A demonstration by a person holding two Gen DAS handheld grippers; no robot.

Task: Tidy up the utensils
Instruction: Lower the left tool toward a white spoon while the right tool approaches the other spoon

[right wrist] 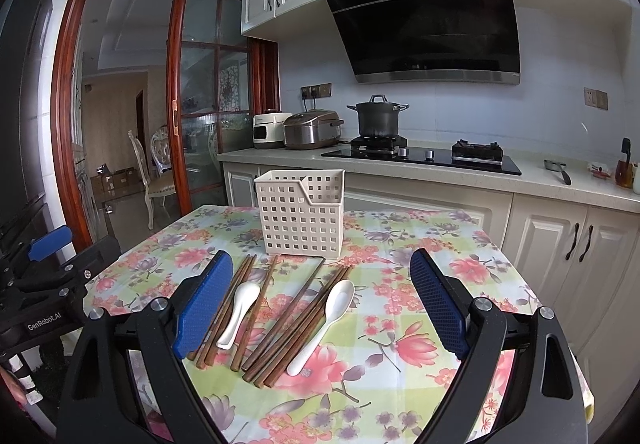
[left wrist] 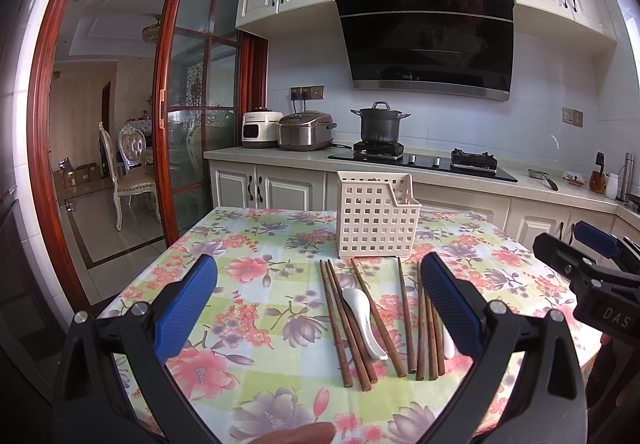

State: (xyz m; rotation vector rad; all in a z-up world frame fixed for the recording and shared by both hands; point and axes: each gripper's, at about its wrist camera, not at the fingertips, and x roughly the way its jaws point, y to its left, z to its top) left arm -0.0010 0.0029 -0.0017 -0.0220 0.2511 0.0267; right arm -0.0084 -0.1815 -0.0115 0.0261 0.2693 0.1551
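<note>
Hovering over a table (right wrist: pixel 460 244) covered in a flowered cloth, the left gripper (left wrist: pixel 318 298) and the right gripper (right wrist: pixel 322 294) both have their blue-padded jaws spread wide and hold nothing. Between and just beyond the fingers lie loose wooden chopsticks (right wrist: pixel 292 314), roughly side by side, with two white spoons (right wrist: pixel 322 322) resting among them. Farther back, just past the chopstick tips, a cream slotted basket (right wrist: pixel 300 215) stands upright, and behind it a dark pot (right wrist: pixel 378 117) sits on the stove.
</note>
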